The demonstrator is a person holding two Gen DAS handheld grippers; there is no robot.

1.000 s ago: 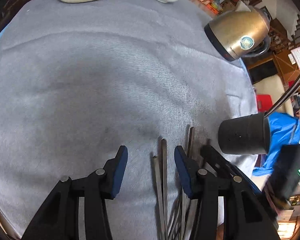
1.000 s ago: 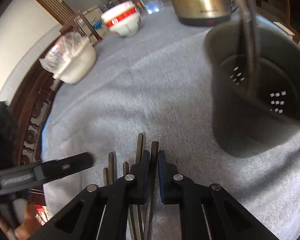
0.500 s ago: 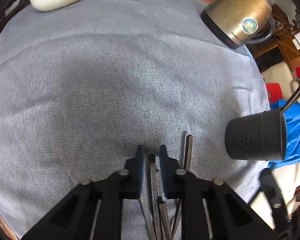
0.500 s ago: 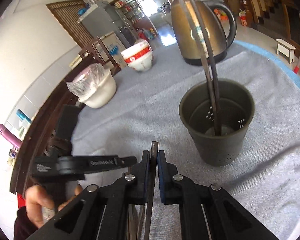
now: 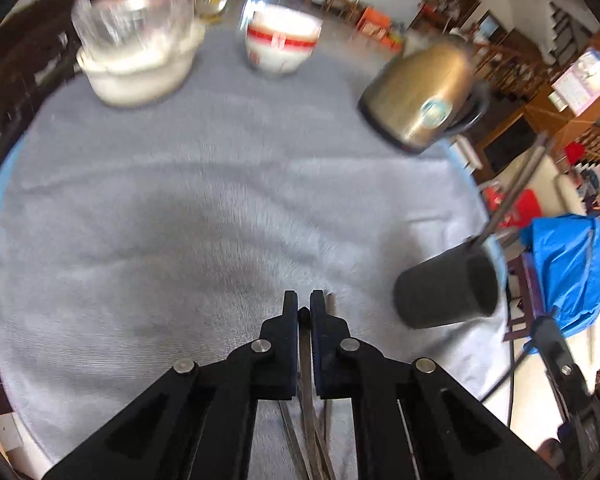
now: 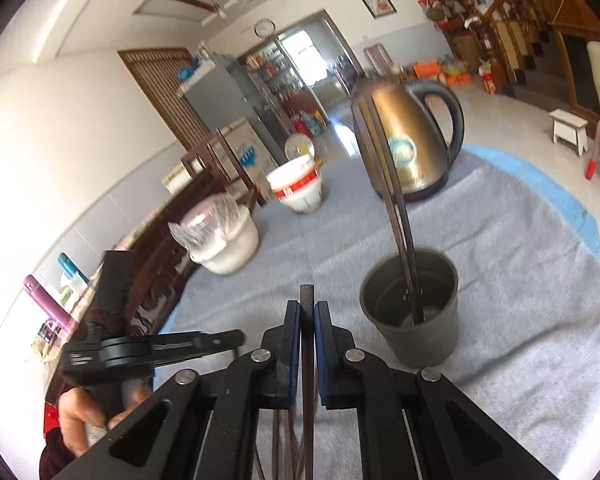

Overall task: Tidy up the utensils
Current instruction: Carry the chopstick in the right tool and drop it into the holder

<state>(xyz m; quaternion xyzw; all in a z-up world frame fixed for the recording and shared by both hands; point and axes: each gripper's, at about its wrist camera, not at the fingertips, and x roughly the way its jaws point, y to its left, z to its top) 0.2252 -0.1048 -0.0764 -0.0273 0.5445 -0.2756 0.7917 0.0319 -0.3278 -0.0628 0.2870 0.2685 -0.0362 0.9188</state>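
While both grippers are hanging above the grey cloth (image 5: 180, 208), the right gripper (image 6: 307, 310) is pinching one chopstick (image 6: 307, 344), its tip poking out at 12 o'clock; the holder (image 6: 416, 316) is standing at its 2 o'clock. The left gripper (image 5: 304, 300) is squeezing another chopstick (image 5: 305, 364).

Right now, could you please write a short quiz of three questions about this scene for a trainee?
1. True or false: the right gripper is shut on a chopstick.
2. How many chopsticks already stand in the dark holder? A) none B) two C) five
3. Fill in: behind the holder stands a golden ____.

Key: 1 true; 2 B; 3 kettle.
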